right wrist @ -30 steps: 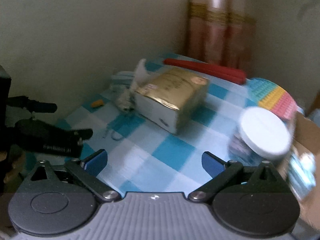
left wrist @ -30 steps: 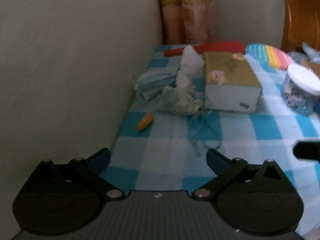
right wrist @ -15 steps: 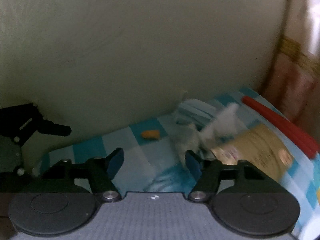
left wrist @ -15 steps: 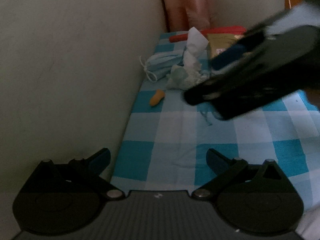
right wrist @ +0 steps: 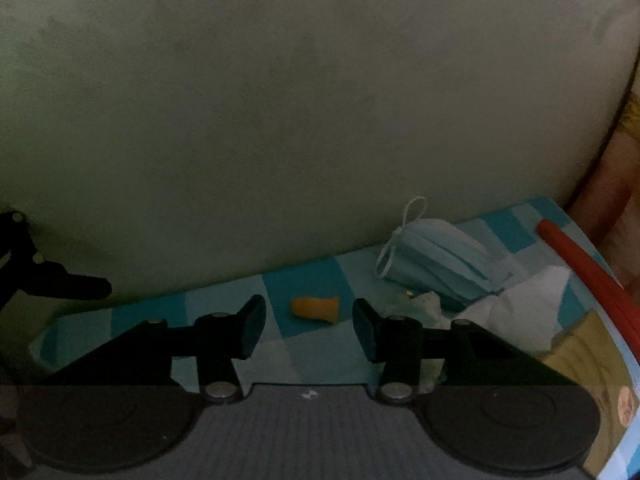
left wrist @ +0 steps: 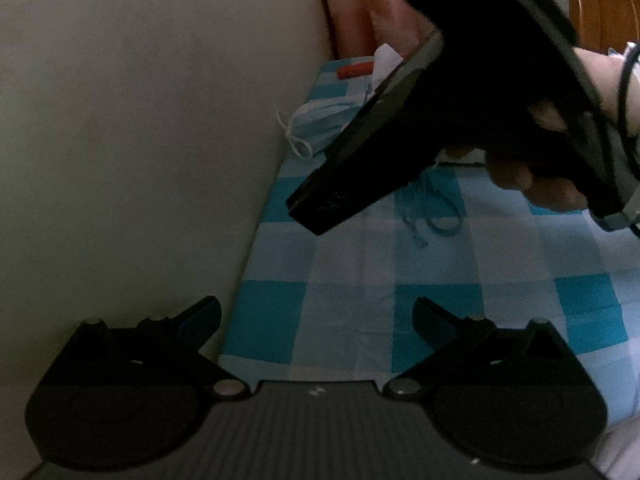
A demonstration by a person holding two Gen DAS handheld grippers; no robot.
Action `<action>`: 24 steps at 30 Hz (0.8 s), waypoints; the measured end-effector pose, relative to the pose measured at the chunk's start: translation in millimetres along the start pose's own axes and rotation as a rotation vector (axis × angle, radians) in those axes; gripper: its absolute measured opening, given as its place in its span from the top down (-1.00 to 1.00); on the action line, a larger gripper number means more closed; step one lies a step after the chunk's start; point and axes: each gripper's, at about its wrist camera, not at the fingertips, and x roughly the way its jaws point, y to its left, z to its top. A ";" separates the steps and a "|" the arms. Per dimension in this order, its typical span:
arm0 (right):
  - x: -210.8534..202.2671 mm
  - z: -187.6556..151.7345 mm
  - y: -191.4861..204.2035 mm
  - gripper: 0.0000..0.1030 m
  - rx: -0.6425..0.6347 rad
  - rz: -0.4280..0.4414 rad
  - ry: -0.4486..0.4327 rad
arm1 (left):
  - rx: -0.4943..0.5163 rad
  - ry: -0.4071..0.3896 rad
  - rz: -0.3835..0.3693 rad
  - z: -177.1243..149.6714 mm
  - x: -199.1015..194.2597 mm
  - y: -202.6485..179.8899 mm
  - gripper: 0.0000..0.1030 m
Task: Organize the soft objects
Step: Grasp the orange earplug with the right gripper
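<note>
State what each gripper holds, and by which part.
Nothing is held. The left gripper is open over bare cloth; the right gripper is closing around the orange earplug, pads not yet touching it.

Dim room, bare pale wall (right wrist: pixel 280 100)

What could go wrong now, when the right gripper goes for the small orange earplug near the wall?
The right gripper is closing with the orange earplug lying ahead of its pads, not yet between them; it may close on nothing. The earplug is small and rounded, so a pad could push it away. The crumpled tissue beside the right finger might get caught too.
</note>
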 end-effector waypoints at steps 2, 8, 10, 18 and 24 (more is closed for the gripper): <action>6.8 1.0 0.9 0.04 -0.004 0.002 0.005 | 0.005 0.002 -0.003 0.6 2.3 -1.4 -0.97; 15.7 2.4 2.4 0.12 -0.016 -0.008 0.012 | 0.005 0.002 -0.010 2.9 2.5 -1.3 -0.97; 18.3 2.8 2.6 0.21 -0.018 -0.016 0.022 | 0.005 0.002 -0.012 4.8 5.6 -0.1 -0.97; 21.1 5.2 3.7 0.36 -0.004 -0.017 0.032 | -0.005 0.002 -0.025 4.8 6.0 0.6 -0.97; 2.0 2.5 -0.1 0.36 0.038 -0.011 0.031 | -0.006 -0.009 -0.025 3.6 7.5 4.5 -0.97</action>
